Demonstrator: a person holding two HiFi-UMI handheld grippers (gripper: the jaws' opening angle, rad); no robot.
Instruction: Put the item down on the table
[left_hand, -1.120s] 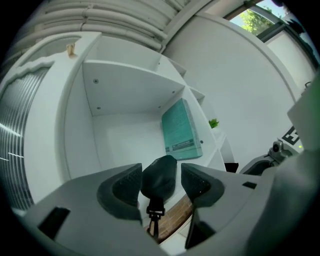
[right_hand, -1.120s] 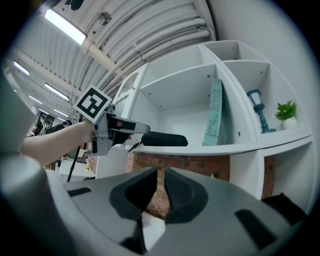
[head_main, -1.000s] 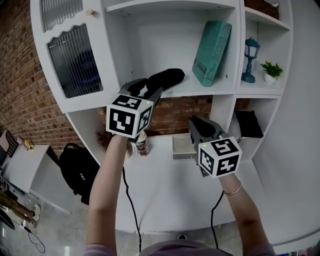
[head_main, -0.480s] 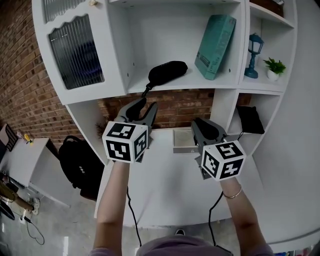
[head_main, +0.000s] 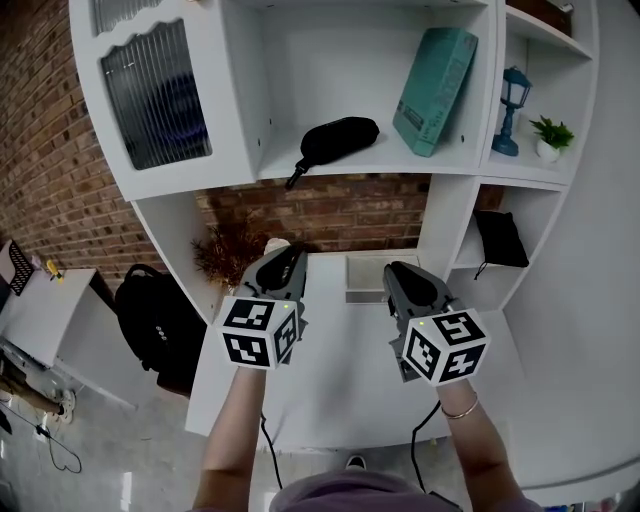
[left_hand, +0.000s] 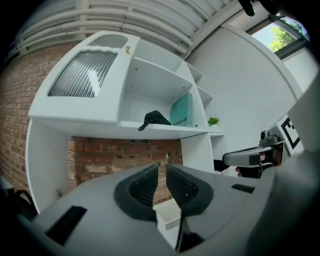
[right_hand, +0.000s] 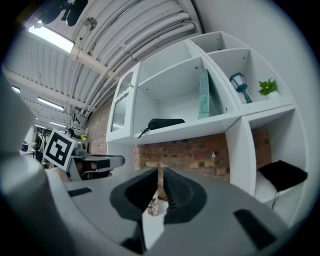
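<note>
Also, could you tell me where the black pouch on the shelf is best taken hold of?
Probably across its middle, top to bottom, coming from the open front of the shelf. The black pouch lies flat, long and slim, lengthwise along the shelf, so only its low height is narrow from there; the cord hanging over the edge looks too thin to hold.

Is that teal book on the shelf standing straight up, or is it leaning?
Leaning. In the head view the teal book stands on the shelf tilted, with its top tipped toward the compartment's right wall.
</note>
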